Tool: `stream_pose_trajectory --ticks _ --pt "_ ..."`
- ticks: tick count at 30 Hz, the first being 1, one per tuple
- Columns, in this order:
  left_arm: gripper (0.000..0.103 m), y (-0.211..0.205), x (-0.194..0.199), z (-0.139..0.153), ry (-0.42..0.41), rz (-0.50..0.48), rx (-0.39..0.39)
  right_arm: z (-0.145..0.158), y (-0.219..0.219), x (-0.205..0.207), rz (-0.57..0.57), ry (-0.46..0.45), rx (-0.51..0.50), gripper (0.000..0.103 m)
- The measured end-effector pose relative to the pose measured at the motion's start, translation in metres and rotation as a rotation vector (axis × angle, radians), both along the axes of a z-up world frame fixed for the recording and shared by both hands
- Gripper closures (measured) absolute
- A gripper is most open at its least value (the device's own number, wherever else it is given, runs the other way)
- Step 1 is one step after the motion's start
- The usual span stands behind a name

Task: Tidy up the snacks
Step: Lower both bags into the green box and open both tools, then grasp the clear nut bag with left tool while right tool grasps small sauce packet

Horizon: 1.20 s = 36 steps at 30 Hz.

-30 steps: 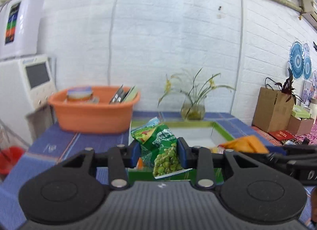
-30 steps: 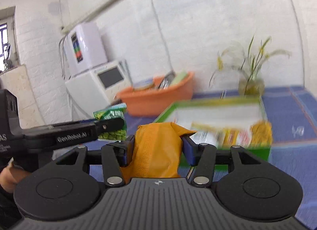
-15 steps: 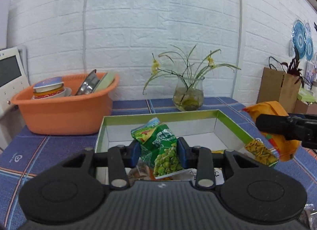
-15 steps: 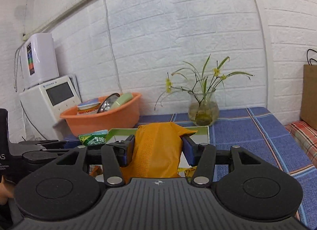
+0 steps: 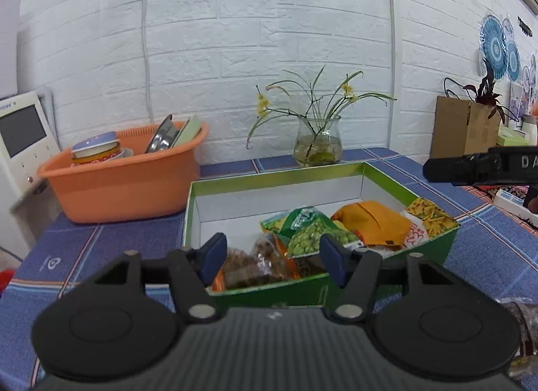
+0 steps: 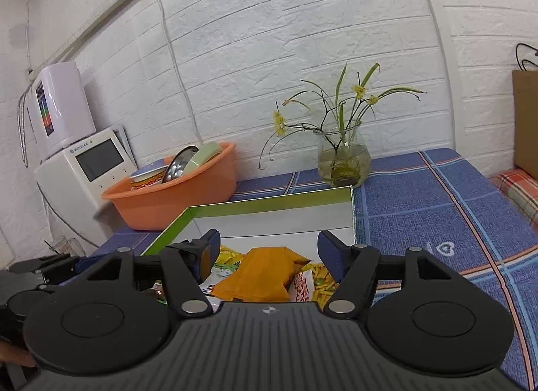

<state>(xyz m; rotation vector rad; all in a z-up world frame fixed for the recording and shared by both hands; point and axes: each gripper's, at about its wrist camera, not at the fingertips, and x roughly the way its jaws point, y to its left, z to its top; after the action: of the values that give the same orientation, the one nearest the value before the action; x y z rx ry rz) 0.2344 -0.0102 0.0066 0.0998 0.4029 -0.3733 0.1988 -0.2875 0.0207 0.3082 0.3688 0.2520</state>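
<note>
We cannot count the packets under the pea packet (image 5: pixel 307 234) and orange pouch (image 6: pixel 260 275) in the green box (image 5: pixel 269 184). Left gripper (image 5: pixel 273 258), right gripper (image 6: pixel 267 258): jaws opening, gripping nothing.

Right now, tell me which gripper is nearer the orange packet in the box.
Right. The right gripper hovers directly over the orange packet, jaws opening around it. The left gripper sits above the pea packet beside it.

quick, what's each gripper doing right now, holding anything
left gripper: jaws opening, holding nothing; green pea snack packet lies in the green-rimmed cardboard box.
right gripper: jaws opening, empty; orange snack pouch dropped in.
</note>
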Motion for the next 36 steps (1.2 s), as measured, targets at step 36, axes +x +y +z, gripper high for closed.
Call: stream_pose_trajectory --ticks 36 --pt "0.033 -0.019 -0.149 -0.059 0.114 -0.213 0.083 -0.059 0.016 -0.104 0.321 0.242 0.088 0.000"
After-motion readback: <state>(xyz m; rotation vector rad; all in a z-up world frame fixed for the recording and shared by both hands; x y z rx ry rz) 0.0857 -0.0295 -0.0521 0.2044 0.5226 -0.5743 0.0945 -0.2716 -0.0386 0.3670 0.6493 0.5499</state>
